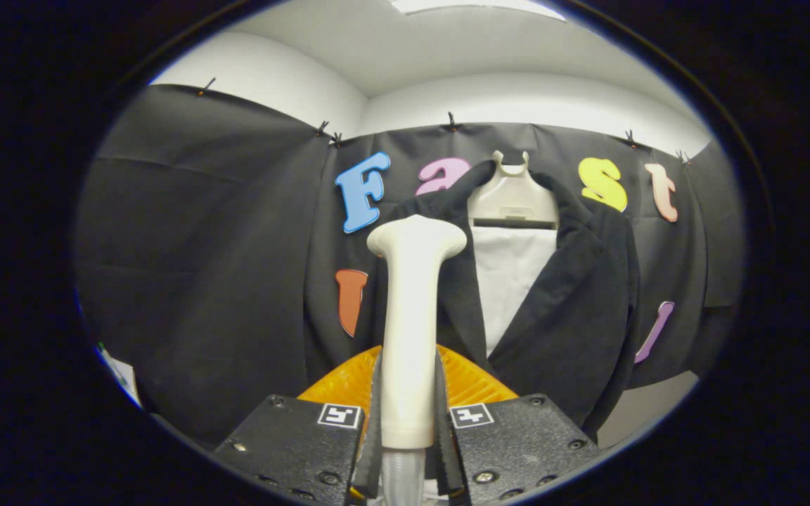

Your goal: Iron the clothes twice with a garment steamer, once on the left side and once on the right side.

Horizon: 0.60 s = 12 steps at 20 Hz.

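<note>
Gripper [409,422] clamps the garment steamer [410,316] by its rigid, smooth handle, both fingers pressing, head raised just left of the hanging jacket [574,295], whose limp cloth will likely yield.

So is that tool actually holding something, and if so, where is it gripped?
Yes. The tool is shut on the steamer, both fingers pressing the lower part of its handle; its wide head points up towards the black jacket.
</note>
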Each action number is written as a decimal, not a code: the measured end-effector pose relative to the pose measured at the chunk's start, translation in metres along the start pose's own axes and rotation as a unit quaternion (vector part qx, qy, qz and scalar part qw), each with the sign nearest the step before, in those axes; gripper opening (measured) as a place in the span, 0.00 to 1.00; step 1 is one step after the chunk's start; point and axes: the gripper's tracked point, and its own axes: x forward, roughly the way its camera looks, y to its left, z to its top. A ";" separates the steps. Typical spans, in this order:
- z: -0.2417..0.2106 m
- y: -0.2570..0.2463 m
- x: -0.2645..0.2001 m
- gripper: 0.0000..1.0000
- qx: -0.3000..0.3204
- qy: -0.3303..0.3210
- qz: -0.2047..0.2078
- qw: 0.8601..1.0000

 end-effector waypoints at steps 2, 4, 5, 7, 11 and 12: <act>-0.012 0.002 -0.002 0.33 0.000 0.009 0.002 1.000; -0.023 0.001 -0.005 0.33 -0.002 0.019 0.003 1.000; -0.028 0.001 -0.005 0.33 -0.002 0.024 0.003 1.000; -0.038 0.000 -0.010 0.33 -0.004 0.029 0.004 1.000; -0.062 -0.003 -0.021 0.33 -0.012 0.045 0.005 0.999; -0.068 -0.005 -0.023 0.33 -0.014 0.050 0.004 0.999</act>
